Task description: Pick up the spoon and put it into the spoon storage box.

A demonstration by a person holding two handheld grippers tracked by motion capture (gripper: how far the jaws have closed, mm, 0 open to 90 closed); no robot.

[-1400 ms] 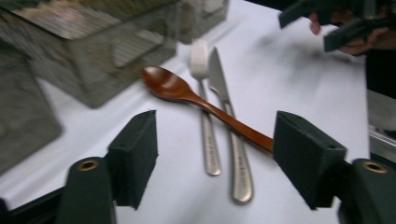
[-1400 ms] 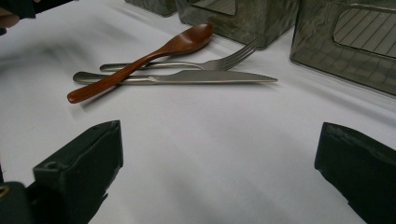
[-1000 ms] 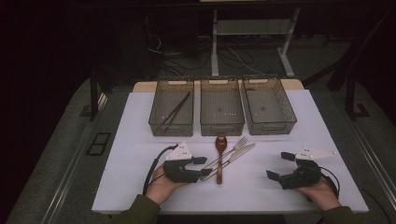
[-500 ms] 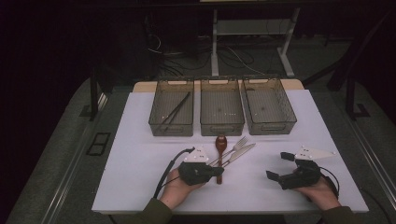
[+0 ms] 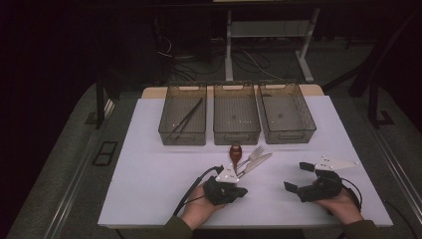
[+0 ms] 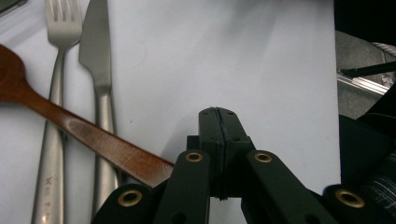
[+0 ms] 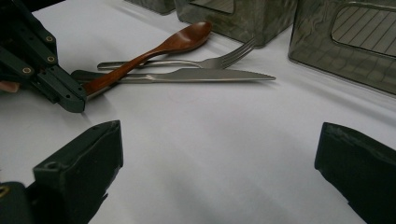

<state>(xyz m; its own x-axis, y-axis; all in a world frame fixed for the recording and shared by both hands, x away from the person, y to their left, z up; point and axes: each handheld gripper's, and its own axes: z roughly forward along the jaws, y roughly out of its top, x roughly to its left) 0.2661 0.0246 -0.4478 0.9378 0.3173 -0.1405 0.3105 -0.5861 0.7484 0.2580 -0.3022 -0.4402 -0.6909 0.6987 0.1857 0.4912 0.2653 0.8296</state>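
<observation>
we had our left claw [image 6: 218, 116] pinched fully together, empty, its tip just beside the wooden spoon [image 5: 235, 152] handle lying across fork [image 5: 254, 153] and knife [image 5: 256, 163] on the desk [image 5: 149, 164]. right claw [image 5: 299, 178] rested wide apart. next, we judged, reopen and straddle the handle.

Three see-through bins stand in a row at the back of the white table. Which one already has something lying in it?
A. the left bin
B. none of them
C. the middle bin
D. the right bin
A: in the high view a pair of dark chopsticks lies slantwise in the left bin, while the middle bin and right bin show bare floors.
</observation>
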